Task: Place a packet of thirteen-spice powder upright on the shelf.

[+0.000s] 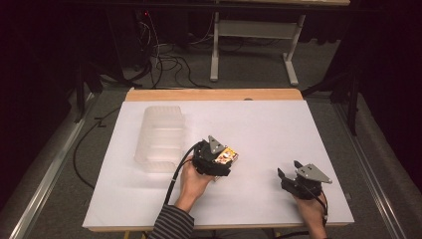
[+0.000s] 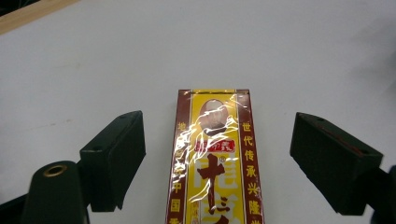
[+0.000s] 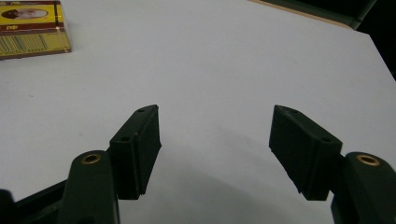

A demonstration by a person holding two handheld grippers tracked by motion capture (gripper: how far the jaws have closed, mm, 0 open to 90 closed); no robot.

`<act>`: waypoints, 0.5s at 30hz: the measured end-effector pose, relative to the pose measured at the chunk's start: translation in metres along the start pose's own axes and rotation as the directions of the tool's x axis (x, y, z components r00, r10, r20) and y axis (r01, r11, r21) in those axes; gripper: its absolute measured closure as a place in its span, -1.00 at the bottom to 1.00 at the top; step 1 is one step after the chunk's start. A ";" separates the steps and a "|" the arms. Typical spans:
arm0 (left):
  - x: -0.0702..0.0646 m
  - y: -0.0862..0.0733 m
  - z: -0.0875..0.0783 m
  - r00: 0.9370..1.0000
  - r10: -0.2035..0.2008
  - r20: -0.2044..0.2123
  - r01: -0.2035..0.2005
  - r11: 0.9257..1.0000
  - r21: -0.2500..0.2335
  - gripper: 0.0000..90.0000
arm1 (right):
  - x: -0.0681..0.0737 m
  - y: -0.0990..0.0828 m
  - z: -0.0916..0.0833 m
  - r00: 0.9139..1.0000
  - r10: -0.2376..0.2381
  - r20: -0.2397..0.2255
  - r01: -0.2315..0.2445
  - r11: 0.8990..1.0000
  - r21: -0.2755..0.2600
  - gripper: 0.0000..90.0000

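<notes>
Nearest the person: right gripper [image 1: 287, 176] sits low on the desk [image 1: 278, 124] at the front right, fingers [image 3: 137, 144] spread wide w/ nothing btwn them, just bare white surface. Right hand [image 1: 312, 209] holds it from behind, aimed fwd and a bit left; grey plate on top.

Next out, approx mid-desk: left gripper [image 1: 226, 162] over the yellow-and-red box [image 1: 230, 155]. In the left gripper view the box [image 2: 215, 163] lies flat on the desk, long axis running straight away btwn the fingers [image 2: 114, 156], clear gap each side, so fingers are wide open and hold nothing. Film wrap glints on top.

Step in hand, as I read it: either a release or a line-up for a pick; can't tell which. To do it well:
- keep box centred btwn fingers, gaps even L/R
- if grabbing: come down level, close on the long sides, not the ends; wrap looks slick so squeeze firm, lift slow
- if letting go: back straight off along the box axis, don't clip an edge and skew it

Left hand [image 1: 191, 179] pose: striped sleeve comes up from the bottom edge, gripper tilted down and pointing fwd-right, cable looping off its left.

Farther, back left: clear plastic container [image 1: 159, 137], lying near the box but not touching. Prob. the box's destination, a guess.
</notes>
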State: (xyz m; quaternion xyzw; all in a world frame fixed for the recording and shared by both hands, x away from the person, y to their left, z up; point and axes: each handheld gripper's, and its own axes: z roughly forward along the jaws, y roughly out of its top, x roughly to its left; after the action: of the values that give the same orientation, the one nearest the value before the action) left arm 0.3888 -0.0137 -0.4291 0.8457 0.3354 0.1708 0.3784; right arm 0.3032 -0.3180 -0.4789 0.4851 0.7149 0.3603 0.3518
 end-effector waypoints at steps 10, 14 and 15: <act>0.001 0.012 0.028 1.000 0.004 0.004 -0.004 0.997 0.077 -0.62 | 0.000 0.000 0.000 1.000 -0.002 -0.003 0.002 1.000 0.002 -0.25; 0.001 0.014 0.035 1.000 0.009 0.002 -0.009 0.995 0.099 -0.63 | 0.000 0.000 0.000 1.000 -0.001 -0.003 0.001 1.000 0.002 -0.25; 0.001 0.015 0.041 1.000 0.011 -0.003 -0.011 0.993 0.114 -0.63 | 0.000 0.000 0.000 1.000 -0.002 -0.002 0.002 1.000 0.003 -0.25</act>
State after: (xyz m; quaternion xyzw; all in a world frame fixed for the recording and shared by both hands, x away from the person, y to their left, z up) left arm 0.4180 -0.0423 -0.4440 0.8674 0.3405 0.1549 0.3281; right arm 0.3035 -0.3182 -0.4788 0.4846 0.7162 0.3596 0.3506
